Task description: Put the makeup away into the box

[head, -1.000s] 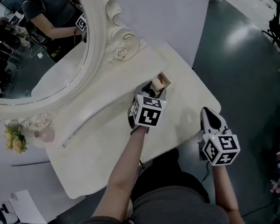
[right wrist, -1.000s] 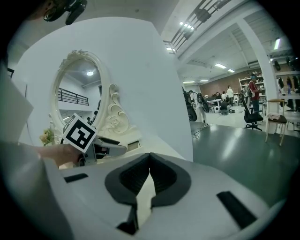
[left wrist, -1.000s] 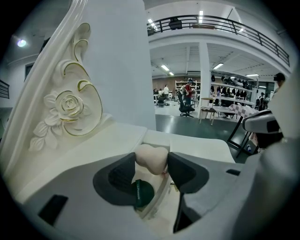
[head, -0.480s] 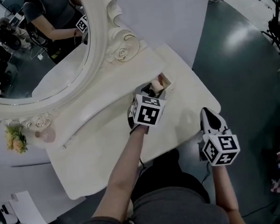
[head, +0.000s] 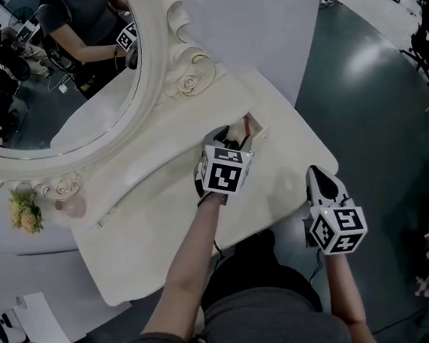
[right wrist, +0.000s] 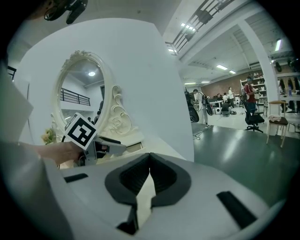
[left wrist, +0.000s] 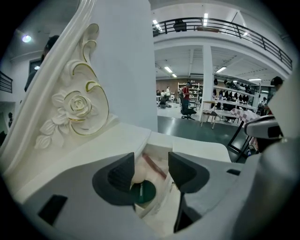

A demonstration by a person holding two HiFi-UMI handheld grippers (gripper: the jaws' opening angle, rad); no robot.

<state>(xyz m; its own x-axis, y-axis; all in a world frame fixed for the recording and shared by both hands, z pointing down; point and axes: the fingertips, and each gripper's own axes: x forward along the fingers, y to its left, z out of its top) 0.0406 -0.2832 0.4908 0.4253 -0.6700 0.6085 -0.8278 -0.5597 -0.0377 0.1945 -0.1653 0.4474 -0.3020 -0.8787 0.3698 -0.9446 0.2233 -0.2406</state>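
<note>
A small open white box point(head: 256, 127) stands on the white dressing table point(head: 158, 217), near its right end. My left gripper point(head: 227, 141) points down into the box, its jaws open and nothing between the pads. In the left gripper view point(left wrist: 152, 169) the box point(left wrist: 160, 146) holds a dark green round piece point(left wrist: 143, 191), a pale rounded piece point(left wrist: 139, 171) and a reddish stick point(left wrist: 155, 166). My right gripper point(head: 318, 173) hangs off the table's right front corner, shut and empty. In the right gripper view point(right wrist: 149, 174) its pads meet.
An ornate oval mirror point(head: 62, 76) rises behind the table and reflects a person. Small flowers point(head: 23, 210) and a pink jar point(head: 71, 207) sit at the table's left rear. Dark floor point(head: 373, 99) lies to the right. The left gripper's marker cube point(right wrist: 81, 132) is in the right gripper view.
My left gripper has edged slightly toward the box and hides more of its contents. The right gripper has not moved.
</note>
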